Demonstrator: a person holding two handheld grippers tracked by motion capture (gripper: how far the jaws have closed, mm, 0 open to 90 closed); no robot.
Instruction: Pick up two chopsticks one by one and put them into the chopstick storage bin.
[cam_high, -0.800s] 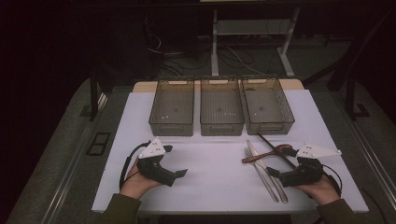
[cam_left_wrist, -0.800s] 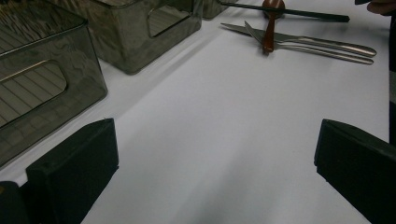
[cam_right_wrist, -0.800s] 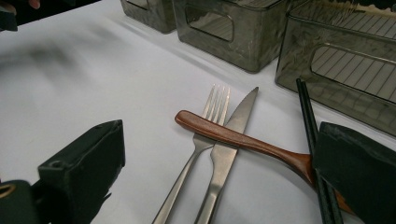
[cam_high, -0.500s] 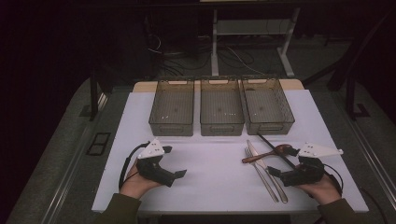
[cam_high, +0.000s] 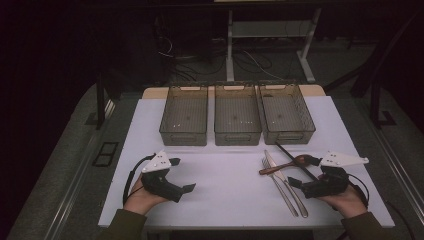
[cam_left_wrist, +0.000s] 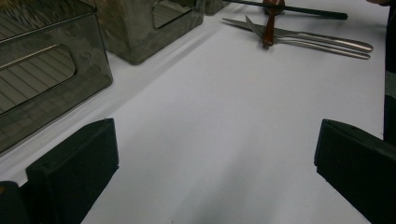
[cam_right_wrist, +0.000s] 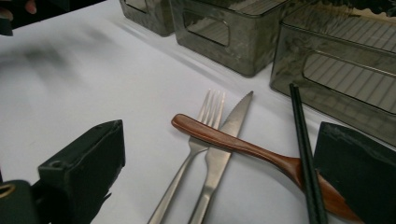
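The wooden spoon (cam_right_wrist: 243, 149) lies on the white table (cam_high: 225, 200) near its right front, just ahead of the right hand-held gripper (cam_high: 300, 172), whose jaws stand wide apart with nothing between them. Its long axis runs across the table, bowl end toward the right edge, handle end pointing left; it rests across the fork (cam_right_wrist: 194, 154) and the knife (cam_right_wrist: 226, 140), which lie side by side, tips toward the far side. A black chopstick (cam_right_wrist: 303, 154) crosses over the spoon's neck. Three smoky see-through bins (cam_high: 237, 120) stand in a row at the far edge. The left hand-held gripper (cam_high: 182, 175) rests on bare table well to the left, jaws also wide apart. The room beyond is dark, with cables on the floor (cam_high: 200, 65)
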